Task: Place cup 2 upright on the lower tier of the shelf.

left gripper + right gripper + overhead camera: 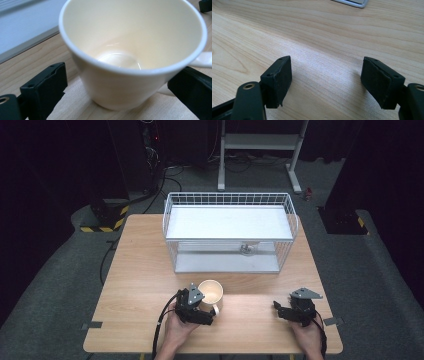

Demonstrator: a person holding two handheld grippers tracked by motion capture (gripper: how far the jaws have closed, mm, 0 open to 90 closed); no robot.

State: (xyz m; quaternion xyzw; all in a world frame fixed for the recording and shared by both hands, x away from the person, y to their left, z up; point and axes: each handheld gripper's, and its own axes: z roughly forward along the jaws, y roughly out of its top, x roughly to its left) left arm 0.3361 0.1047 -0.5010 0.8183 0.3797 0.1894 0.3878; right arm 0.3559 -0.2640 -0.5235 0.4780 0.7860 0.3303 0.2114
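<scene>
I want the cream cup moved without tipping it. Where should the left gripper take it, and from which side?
Probably around the lower body of the cup, from the near side as the left gripper already straddles it: it stands upright, narrows downward, and its handle points sideways.

Light wooden table [135, 265], pale grain, rectangular — stands on grey carpeted floor [50, 285]. White wire rack [230, 232] with a flat white shelf sits at the far middle of the tabletop; a small roundish object under that shelf, too small to identify. Cream mug [211, 292] stands upright near the front edge, left of centre — handle toward the person. Bare wood on the right front.
</scene>
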